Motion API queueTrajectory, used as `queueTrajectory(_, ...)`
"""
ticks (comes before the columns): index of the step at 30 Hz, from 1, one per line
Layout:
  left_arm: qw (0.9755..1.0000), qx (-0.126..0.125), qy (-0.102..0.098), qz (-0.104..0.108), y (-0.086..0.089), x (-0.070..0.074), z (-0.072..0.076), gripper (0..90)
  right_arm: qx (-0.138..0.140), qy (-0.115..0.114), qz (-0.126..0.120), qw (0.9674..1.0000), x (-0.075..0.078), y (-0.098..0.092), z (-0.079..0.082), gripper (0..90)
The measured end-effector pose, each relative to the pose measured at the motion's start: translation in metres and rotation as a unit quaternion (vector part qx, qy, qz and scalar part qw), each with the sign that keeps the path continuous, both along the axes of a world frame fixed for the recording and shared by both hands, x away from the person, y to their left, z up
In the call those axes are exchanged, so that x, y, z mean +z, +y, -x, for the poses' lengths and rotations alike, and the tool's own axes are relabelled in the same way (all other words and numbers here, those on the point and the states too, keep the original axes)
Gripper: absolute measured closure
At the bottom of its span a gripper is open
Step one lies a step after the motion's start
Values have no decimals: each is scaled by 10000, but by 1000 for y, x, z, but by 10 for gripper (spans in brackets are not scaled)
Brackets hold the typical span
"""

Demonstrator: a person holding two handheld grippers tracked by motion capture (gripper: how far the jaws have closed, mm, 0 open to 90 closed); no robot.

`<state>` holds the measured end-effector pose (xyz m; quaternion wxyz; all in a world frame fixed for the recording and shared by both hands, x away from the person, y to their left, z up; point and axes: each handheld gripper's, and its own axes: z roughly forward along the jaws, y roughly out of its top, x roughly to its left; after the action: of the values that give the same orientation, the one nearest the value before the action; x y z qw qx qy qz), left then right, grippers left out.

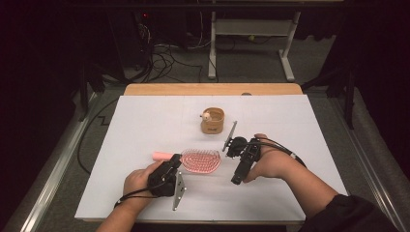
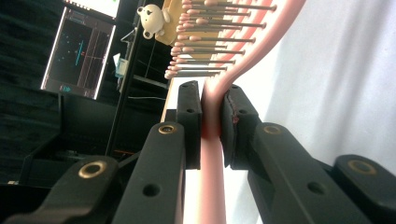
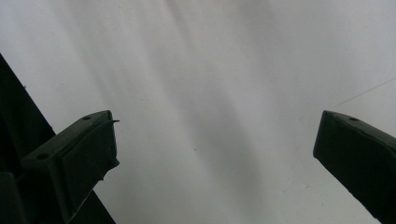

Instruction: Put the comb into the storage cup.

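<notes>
Brush (image 1: 199,161), pink, is seen in the high view lying on the white table (image 1: 145,125), its handle gripped by the left gripper (image 1: 175,162); a small tan cup (image 1: 213,121) stands beyond it, and the right gripper (image 1: 229,146) is held just to the right of the brush head. In the left gripper view, the handle (image 2: 212,121) is clamped between both pads. In the right gripper view, the jaws are spread wide over bare table (image 3: 210,93).

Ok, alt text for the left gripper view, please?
The left gripper has its two black jaws shut on the neck of a pink plastic hairbrush, whose pin bristles point left. Behind the brush stand a tan wooden cup with a small white bear figure and a lit monitor, with the white tabletop at right.
</notes>
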<state>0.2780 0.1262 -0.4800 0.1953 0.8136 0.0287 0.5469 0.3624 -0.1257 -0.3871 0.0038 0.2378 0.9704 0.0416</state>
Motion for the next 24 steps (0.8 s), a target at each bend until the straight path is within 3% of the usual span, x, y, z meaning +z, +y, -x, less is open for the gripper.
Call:
queueTrajectory(18, 10000, 50, -11, 42, 3, 2, -1, 800, -257, -69, 291, 9992, -37, -38, 2, 2)
queueTrajectory(24, 9999, 80, 1, 135, 4, 3, -2, 800, -494, 26, 366, 9981, -49, -59, 0, 2)
